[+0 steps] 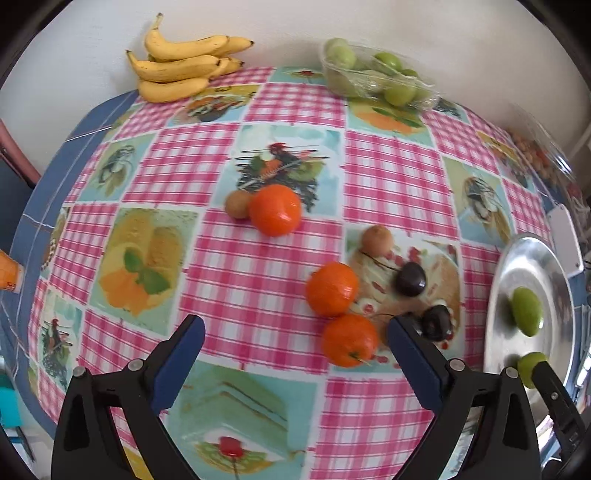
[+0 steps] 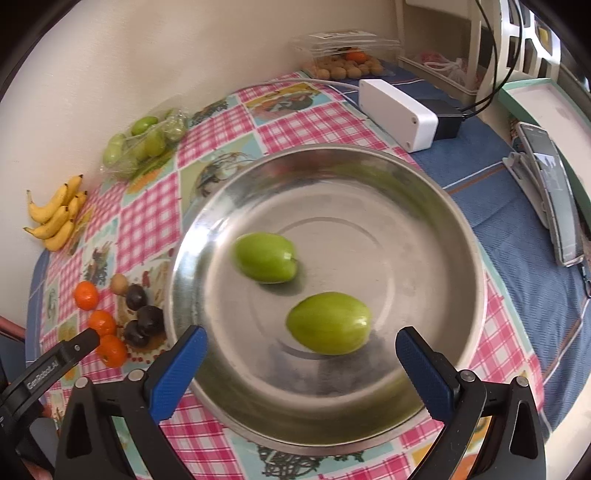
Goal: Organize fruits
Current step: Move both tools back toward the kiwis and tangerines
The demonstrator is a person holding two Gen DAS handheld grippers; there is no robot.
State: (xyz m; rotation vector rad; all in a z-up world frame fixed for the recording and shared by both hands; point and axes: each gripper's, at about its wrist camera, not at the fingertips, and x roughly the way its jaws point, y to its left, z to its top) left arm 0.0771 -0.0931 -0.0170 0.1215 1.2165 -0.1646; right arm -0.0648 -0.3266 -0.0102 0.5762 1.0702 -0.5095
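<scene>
Plain cream wall [image 2: 155, 55] behind, meeting the far edge of the bench [image 1: 40, 206]. Blue woven cloth [image 2: 517, 229] underneath, topped by a pink checked cover [image 1: 258, 266] with printed picture squares of roosters and desserts. White box [image 2: 397, 110] near the back with a black adapter [image 2: 448, 123] beside it and dark cables [image 2: 495, 62] running up. White lattice frame [image 2: 532, 33] at the far right corner. Soft daylight, mild shadows.

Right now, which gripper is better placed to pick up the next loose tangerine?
Left. The left gripper is open right over the nearest tangerine, while the right gripper hangs open above the metal bowl, away from the tangerines.
</scene>
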